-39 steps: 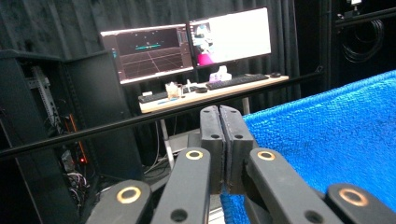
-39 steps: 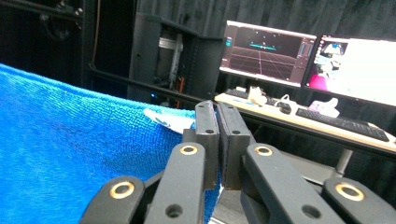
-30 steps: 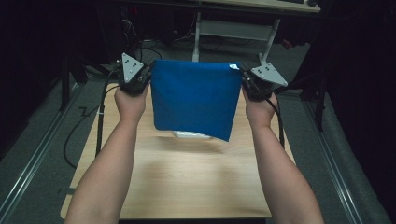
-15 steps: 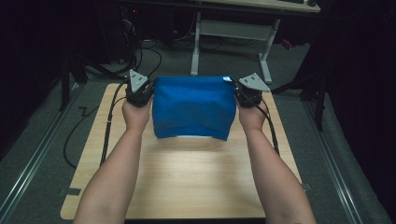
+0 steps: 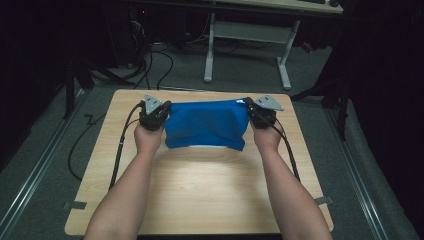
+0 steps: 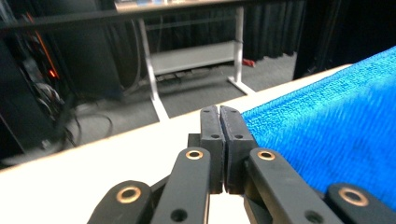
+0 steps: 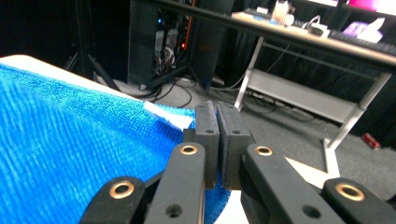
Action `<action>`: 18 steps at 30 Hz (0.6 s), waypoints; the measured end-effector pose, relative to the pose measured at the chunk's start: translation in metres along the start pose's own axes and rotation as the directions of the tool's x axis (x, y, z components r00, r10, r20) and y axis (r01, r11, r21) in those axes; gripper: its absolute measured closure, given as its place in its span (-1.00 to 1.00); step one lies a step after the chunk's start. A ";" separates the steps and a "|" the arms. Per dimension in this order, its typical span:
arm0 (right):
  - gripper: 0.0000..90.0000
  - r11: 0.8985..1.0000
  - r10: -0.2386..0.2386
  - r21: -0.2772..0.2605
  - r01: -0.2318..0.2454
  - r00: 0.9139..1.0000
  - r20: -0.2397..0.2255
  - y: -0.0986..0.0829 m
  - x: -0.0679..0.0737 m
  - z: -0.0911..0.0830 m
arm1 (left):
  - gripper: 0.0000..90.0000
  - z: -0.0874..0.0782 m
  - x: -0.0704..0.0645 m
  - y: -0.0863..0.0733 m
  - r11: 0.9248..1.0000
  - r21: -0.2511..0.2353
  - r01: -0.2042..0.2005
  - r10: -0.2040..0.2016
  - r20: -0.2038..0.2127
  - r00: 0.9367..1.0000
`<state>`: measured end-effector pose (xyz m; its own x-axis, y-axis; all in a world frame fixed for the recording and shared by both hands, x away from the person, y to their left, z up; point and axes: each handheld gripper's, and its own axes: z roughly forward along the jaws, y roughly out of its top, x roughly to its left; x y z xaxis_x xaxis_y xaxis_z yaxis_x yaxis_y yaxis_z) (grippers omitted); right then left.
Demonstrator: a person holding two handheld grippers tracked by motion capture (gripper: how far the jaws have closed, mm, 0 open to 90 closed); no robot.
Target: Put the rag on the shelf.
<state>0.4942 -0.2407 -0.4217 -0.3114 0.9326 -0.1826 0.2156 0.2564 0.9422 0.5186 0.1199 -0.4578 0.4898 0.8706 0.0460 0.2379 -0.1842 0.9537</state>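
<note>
A blue towel (image 5: pixel 206 125) is held stretched over the far half of the wooden table (image 5: pixel 200 200), its lower edge draped toward six o'clock. Its corner at nine o'clock is pinched by the left gripper (image 5: pixel 159 113), jaws pressed together on the cloth. Its corner at three o'clock, beside a white tag (image 7: pixel 168 117), is pinched likewise by the right gripper (image 5: pixel 254 112).

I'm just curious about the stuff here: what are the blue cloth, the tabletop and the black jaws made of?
The blue cloth looks like terry towelling: a looped, ribbed weave shows in the gripper views, matte and soft. The table seems pale wood or wood-look laminate, with visible grain and a slight sheen. The left gripper and right gripper look like matte black plastic, possibly metal, with brass-coloured rivets.
</note>
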 end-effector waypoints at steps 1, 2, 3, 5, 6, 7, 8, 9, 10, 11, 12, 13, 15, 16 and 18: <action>0.97 1.000 0.001 0.011 -0.001 1.000 -0.002 -0.005 0.000 0.001 | 0.98 0.001 -0.001 -0.004 1.000 0.009 -0.003 0.003 0.001 1.000; 0.97 1.000 0.002 0.019 -0.002 1.000 -0.004 -0.008 0.001 0.002 | 0.98 0.001 -0.002 -0.007 1.000 0.014 -0.002 0.002 0.004 1.000; 0.97 1.000 0.002 0.027 -0.002 1.000 -0.004 -0.011 0.002 0.002 | 0.98 0.001 -0.002 -0.010 1.000 0.019 0.001 -0.001 0.009 1.000; 0.97 0.999 0.010 0.042 -0.010 1.000 -0.005 -0.017 0.003 0.004 | 0.98 0.001 -0.004 -0.015 1.000 0.025 0.008 -0.008 0.017 1.000; 0.97 0.999 0.010 0.045 -0.009 1.000 -0.008 -0.019 0.003 0.004 | 0.98 0.001 -0.005 -0.017 1.000 0.024 0.014 -0.015 0.021 1.000; 0.97 0.999 0.011 0.050 -0.010 1.000 -0.008 -0.022 0.004 0.005 | 0.98 0.000 -0.006 -0.019 0.999 0.026 0.019 -0.020 0.025 0.999; 0.97 0.999 0.011 0.049 -0.010 1.000 -0.009 -0.024 0.004 0.005 | 0.98 0.000 -0.008 -0.020 1.000 0.025 0.019 -0.019 0.029 0.999; 0.96 0.999 0.021 0.048 -0.021 1.000 -0.007 -0.027 0.005 0.005 | 0.98 -0.001 -0.010 -0.022 0.999 0.027 0.018 -0.019 0.035 0.999; 0.96 0.998 0.023 0.052 -0.023 1.000 -0.006 -0.030 0.004 0.005 | 0.98 -0.001 -0.011 -0.023 0.999 0.028 0.015 -0.016 0.039 0.999; 0.96 0.998 0.026 0.056 -0.026 1.000 -0.004 -0.032 0.004 0.005 | 0.98 -0.001 -0.013 -0.024 1.000 0.028 0.014 -0.015 0.045 0.999; 0.97 0.998 0.031 0.064 -0.030 1.000 -0.008 -0.035 0.004 0.005 | 0.98 -0.002 -0.014 -0.025 1.000 0.028 0.014 -0.016 0.046 0.999; 0.97 0.997 0.031 0.067 -0.030 1.000 -0.006 -0.037 0.004 0.005 | 0.98 -0.002 -0.015 -0.026 0.999 0.029 0.014 -0.015 0.048 0.999; 0.97 0.997 0.036 0.072 -0.035 0.999 -0.010 -0.041 0.004 0.004 | 0.98 -0.002 -0.016 -0.028 0.999 0.030 0.017 -0.019 0.050 0.999; 0.97 0.997 0.036 0.072 -0.035 0.999 -0.010 -0.041 0.004 0.004 | 0.98 -0.002 -0.016 -0.028 0.999 0.030 0.017 -0.019 0.050 0.999; 0.97 0.997 0.041 0.070 -0.040 0.999 -0.011 -0.046 0.006 0.003 | 0.98 -0.002 -0.016 -0.031 0.999 0.043 0.020 -0.023 0.053 0.998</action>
<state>0.4855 -0.2463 -0.4672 -0.3128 0.9394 -0.1405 0.2918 0.2359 0.9269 0.5013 0.1123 -0.4878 0.5285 0.8489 0.0084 0.2833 -0.1856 0.9409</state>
